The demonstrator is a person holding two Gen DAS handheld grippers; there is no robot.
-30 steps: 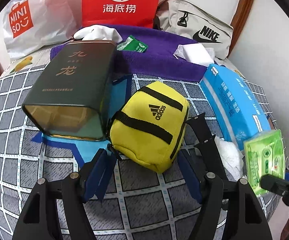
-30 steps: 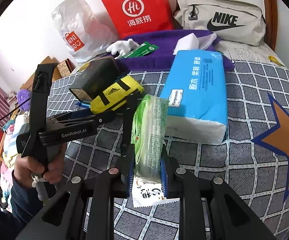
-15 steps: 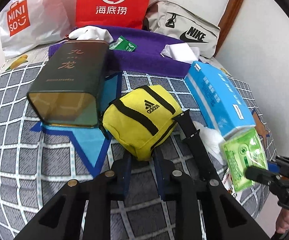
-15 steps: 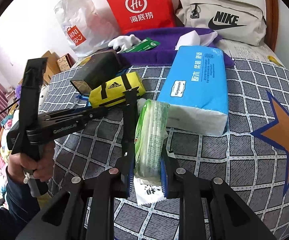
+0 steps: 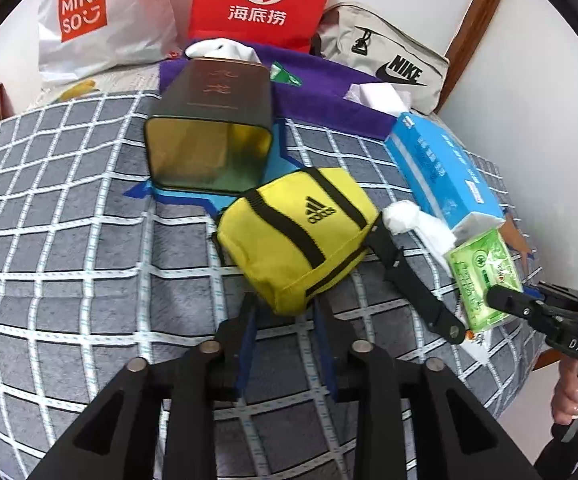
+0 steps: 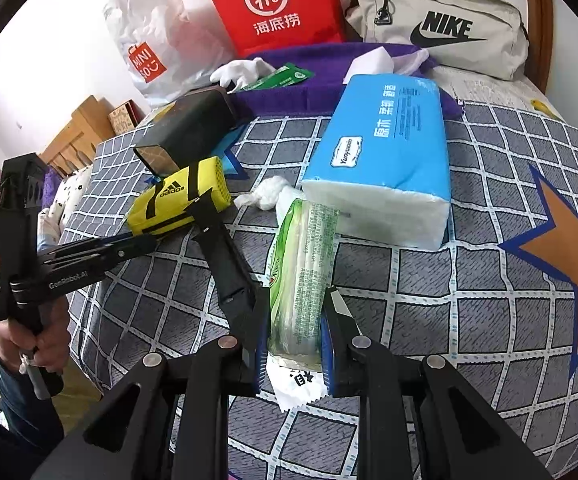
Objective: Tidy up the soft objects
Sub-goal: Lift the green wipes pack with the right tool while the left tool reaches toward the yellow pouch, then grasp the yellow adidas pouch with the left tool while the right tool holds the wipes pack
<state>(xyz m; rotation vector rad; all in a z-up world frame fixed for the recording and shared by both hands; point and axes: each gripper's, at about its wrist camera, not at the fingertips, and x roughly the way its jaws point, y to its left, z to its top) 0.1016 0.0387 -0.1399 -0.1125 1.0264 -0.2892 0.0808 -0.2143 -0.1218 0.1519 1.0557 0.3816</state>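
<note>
- Yellow fabric first: the adidas pouch (image 5: pixel 297 240) has its near corner pinched between the clenched blue-padded fingers (image 5: pixel 246 340) of the left gripper (image 5: pixel 283 336).
- It sits on the grey checked bedspread (image 5: pixel 69 260), just in front of the open mouth of the dark tin (image 5: pixel 213 136), which lies on its side.
- Over on the right, the right gripper (image 6: pixel 295 344) is clamped on the green tissue pack (image 6: pixel 303 276), held edge-up just in front of the big blue tissue package (image 6: pixel 385 164).
- A crumpled white wad (image 6: pixel 267 194) lies between the pouch and the blue package.
- A small white packet (image 6: pixel 299 384) with black print peeks out under the green pack, down by the fingers.
- Back row: purple towel (image 6: pixel 317 80), white glove (image 6: pixel 241 72), red Hi bag (image 6: pixel 277 4), white Miniso bag (image 6: pixel 149 48) and beige Nike bag (image 6: pixel 445 28) against the wall.
</note>
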